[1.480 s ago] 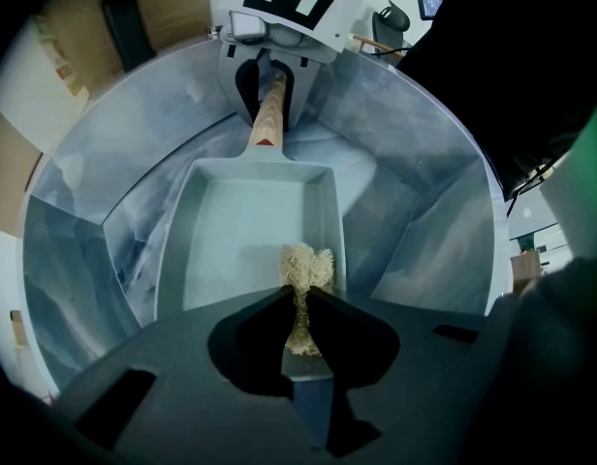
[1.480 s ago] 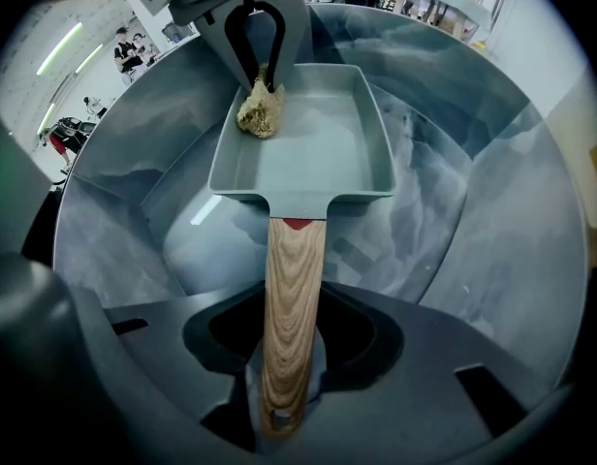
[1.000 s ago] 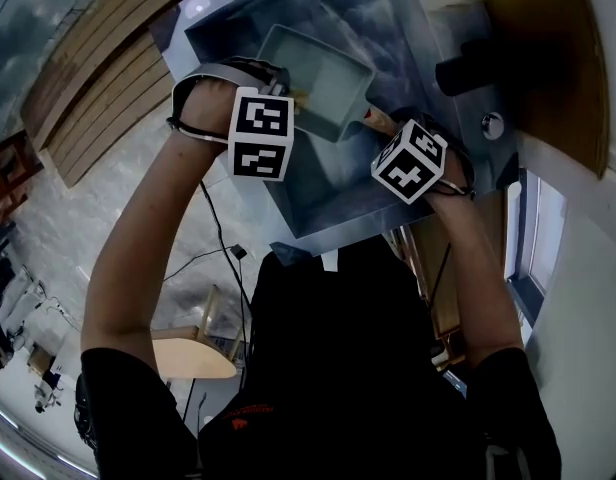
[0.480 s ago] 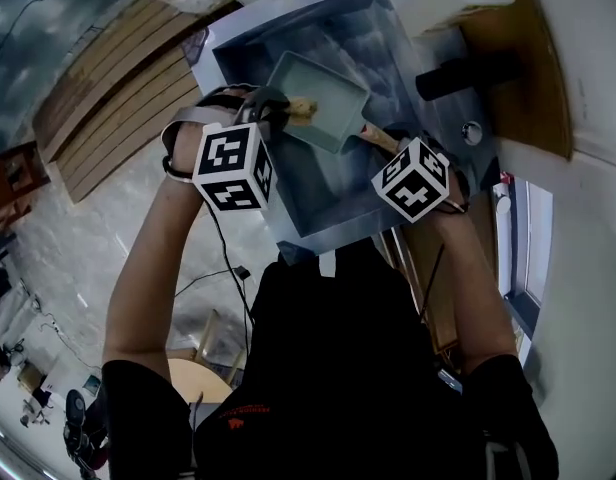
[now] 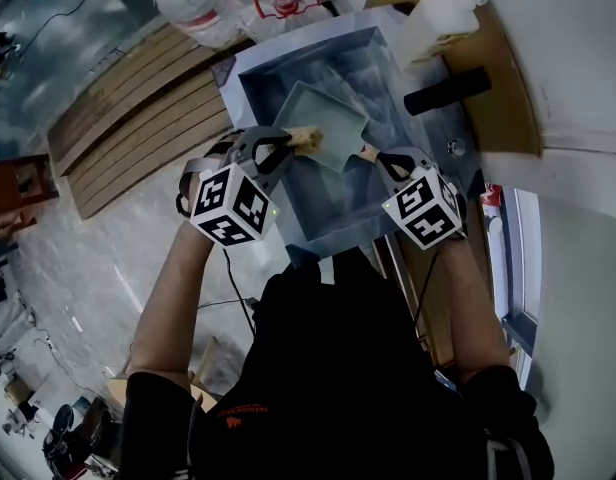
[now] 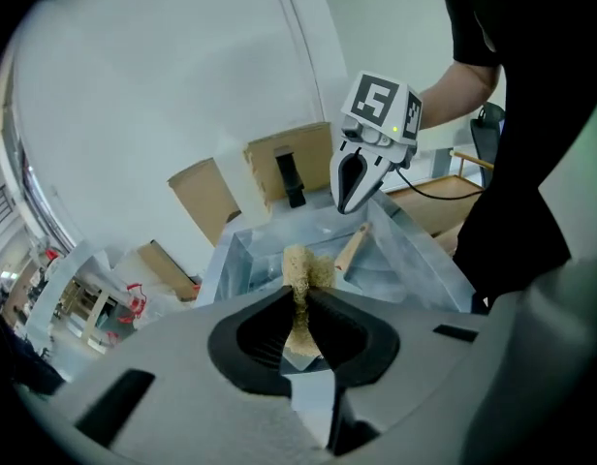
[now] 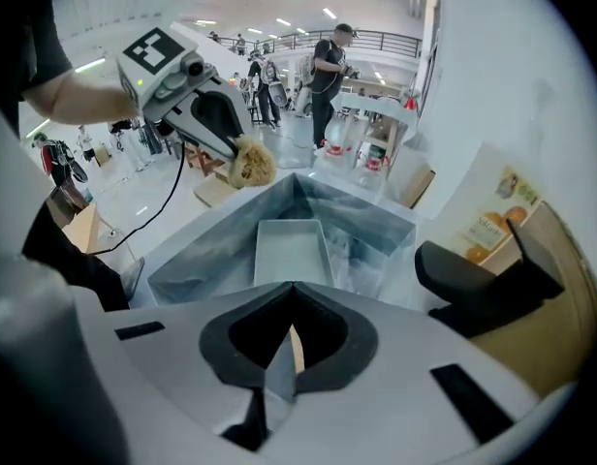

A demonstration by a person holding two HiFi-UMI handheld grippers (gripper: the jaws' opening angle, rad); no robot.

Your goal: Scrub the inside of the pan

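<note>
A pale rectangular pan [image 5: 316,120] lies in the steel sink [image 5: 278,63], its wooden handle [image 5: 368,152] pointing toward me. My right gripper [image 5: 384,160] is shut on that handle; in the right gripper view a strip of the handle [image 7: 296,349] shows between the closed jaws, with the pan [image 7: 291,250] ahead. My left gripper [image 5: 280,146] is shut on a tan sponge [image 5: 304,138], held over the pan's near left edge. In the left gripper view the sponge [image 6: 300,269] sticks out beyond the jaws, and the right gripper [image 6: 351,201] hangs over the handle [image 6: 352,250].
A black faucet [image 5: 446,90] reaches over the sink's right side from a wooden counter [image 5: 503,108]. A white container [image 5: 436,23] stands behind it. Water jugs [image 5: 203,8] and wooden slats [image 5: 128,98] lie left of the sink. A person [image 7: 329,66] stands far off.
The right gripper's jaws have come together on the pan handle. Both grippers sit lower in the head view, and the sponge has stayed by the pan's near left edge.
</note>
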